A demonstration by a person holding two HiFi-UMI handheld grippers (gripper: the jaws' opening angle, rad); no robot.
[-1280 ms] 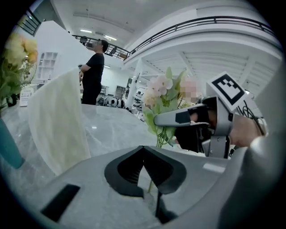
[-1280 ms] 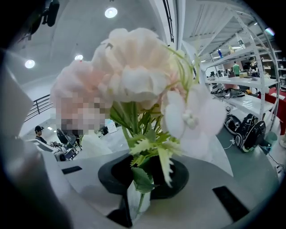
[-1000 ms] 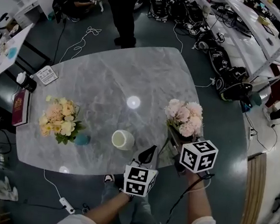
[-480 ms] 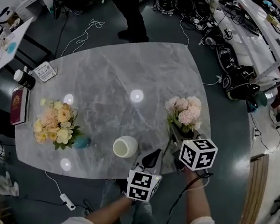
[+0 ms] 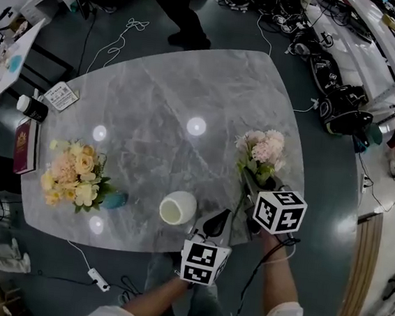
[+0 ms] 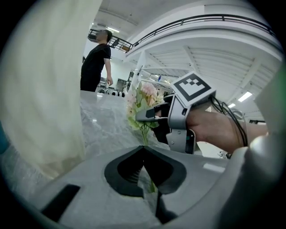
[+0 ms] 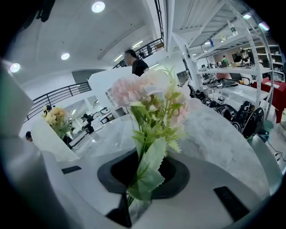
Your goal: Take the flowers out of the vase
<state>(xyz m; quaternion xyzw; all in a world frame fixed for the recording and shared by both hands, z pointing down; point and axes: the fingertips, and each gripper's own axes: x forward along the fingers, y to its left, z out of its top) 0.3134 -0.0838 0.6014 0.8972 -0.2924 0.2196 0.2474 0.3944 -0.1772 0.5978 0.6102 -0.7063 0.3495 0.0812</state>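
Pink flowers [image 5: 261, 148] — stems between right tongs [image 7: 139, 167], left tongs [image 6: 144, 151]

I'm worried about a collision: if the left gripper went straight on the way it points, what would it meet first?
Probably the green stems of the pink bouquet, held by the right gripper; they look very close, though depth is unclear.

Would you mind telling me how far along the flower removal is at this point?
Done: the white vase looks empty. In hand: the right gripper is clamped on the stems of the pink bouquet, held clear of that vase. Left: laying that bunch down, and the yellow bouquet appears to sit in its teal vase.
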